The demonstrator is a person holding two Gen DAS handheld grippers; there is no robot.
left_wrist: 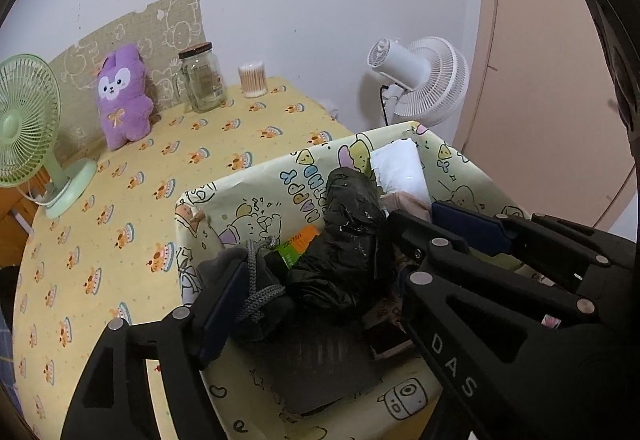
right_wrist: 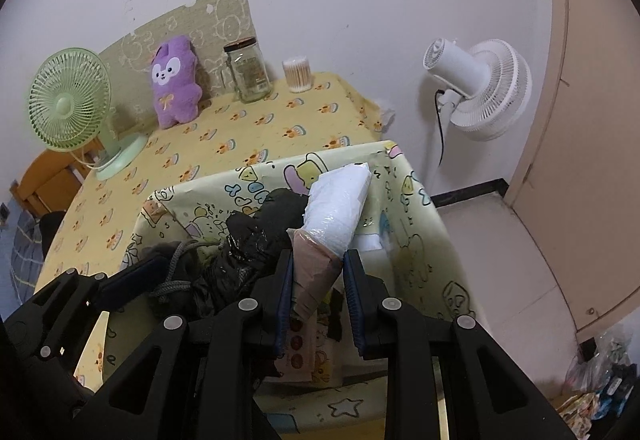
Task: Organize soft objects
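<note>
Left gripper [left_wrist: 332,272] wide over box [left_wrist: 256,175], pads clear of black bag [left_wrist: 344,240] between them; grey pouch [left_wrist: 256,280] against left pad. White pack [left_wrist: 400,163] at far right corner. Plush [left_wrist: 122,95] far left on table [left_wrist: 120,220].

Right gripper [right_wrist: 316,300] narrow, clamping pink end of white pack [right_wrist: 340,199] above box [right_wrist: 412,199]. Black bag [right_wrist: 256,236] to left.

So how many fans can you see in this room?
2. A green fan stands on the table's far left corner, beside the purple plush toy. A white fan stands off the table's right side, by the wall. Others could be out of view.
</note>
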